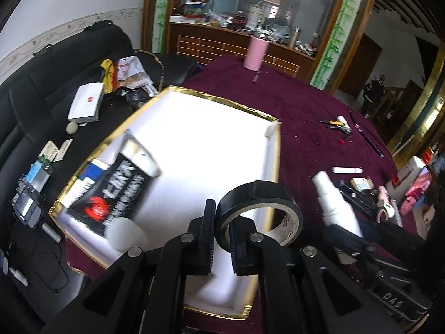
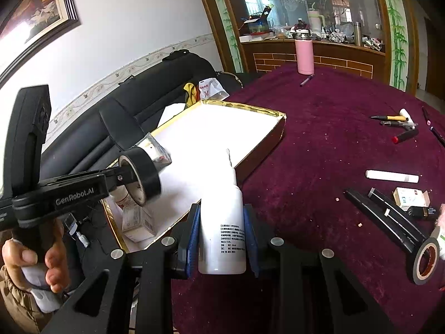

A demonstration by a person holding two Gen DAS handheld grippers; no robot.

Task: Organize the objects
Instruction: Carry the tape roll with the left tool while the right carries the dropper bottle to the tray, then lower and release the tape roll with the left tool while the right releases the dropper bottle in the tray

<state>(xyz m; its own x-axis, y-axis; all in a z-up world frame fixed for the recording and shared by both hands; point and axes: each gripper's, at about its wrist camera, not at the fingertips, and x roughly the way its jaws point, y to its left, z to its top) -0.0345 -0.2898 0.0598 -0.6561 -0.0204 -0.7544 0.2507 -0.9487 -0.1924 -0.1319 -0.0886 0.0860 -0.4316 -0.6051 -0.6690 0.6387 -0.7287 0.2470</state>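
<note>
Black tape roll (image 1: 258, 211): clamped by its wall in left gripper (image 1: 222, 239), over the gold-rimmed white box (image 1: 211, 150), near corner. White spray bottle (image 2: 222, 231): gripped upright in right gripper (image 2: 222, 239), just outside that box's near edge. Box's middle floor bare; maroon tablecloth (image 2: 319, 144) beside it open.

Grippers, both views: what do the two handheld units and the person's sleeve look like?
Both grippers are matte black linkage frames with silver pivot bolts. The right gripper has blue ribbed pads on its fingers. The left gripper has black ribbed pads; its side reads GenRobot.AI in pale letters. The left hand emerges from a tan quilted sleeve.
</note>
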